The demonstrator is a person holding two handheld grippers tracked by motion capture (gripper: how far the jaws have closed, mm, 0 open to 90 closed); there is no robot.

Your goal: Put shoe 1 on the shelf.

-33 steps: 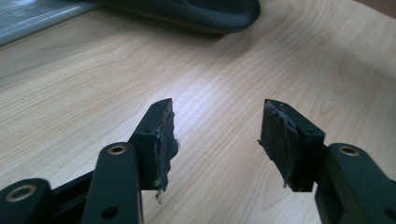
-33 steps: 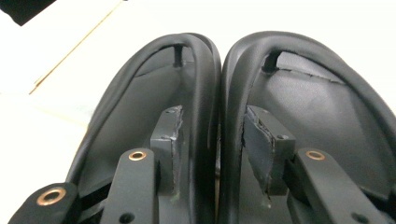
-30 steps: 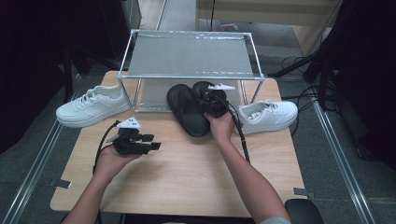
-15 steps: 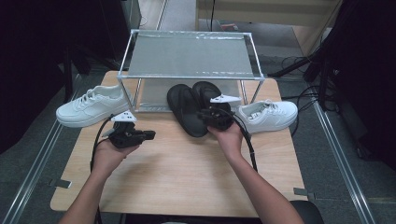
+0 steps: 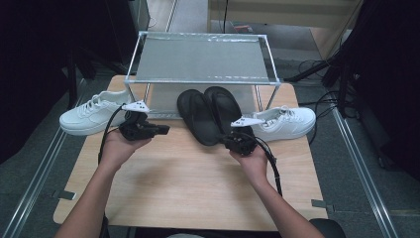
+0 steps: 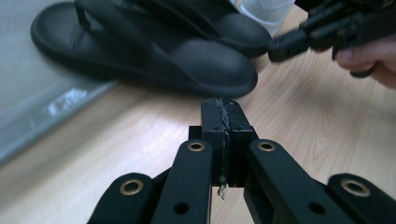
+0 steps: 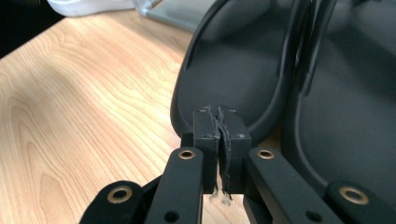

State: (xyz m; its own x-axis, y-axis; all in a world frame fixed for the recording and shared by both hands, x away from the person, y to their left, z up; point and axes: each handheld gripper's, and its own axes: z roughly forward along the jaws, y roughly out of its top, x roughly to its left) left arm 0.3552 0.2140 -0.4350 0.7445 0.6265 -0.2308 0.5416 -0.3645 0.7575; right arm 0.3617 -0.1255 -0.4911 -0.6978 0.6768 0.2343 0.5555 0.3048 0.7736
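Approach step: right gripper [image 7: 219, 122], jaws together and empty, faces the black flip-flops' [image 5: 210, 114] heels just beyond its tips; next it must open to grip one, left gripper [image 6: 223, 116] likewise pressed together.

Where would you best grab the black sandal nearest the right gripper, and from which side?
Probably by the heel rim of the left black sandal, coming from the person's side. It lies flat, heel toward the right gripper, and the raised edge there looks thin enough to pinch. Both jaws are shut now, so they must open first.

wooden table [image 5: 188, 183] | on it: metal rack [image 5: 200, 59], black sandals [image 5: 210, 114], two white sneakers [image 5: 91, 115]
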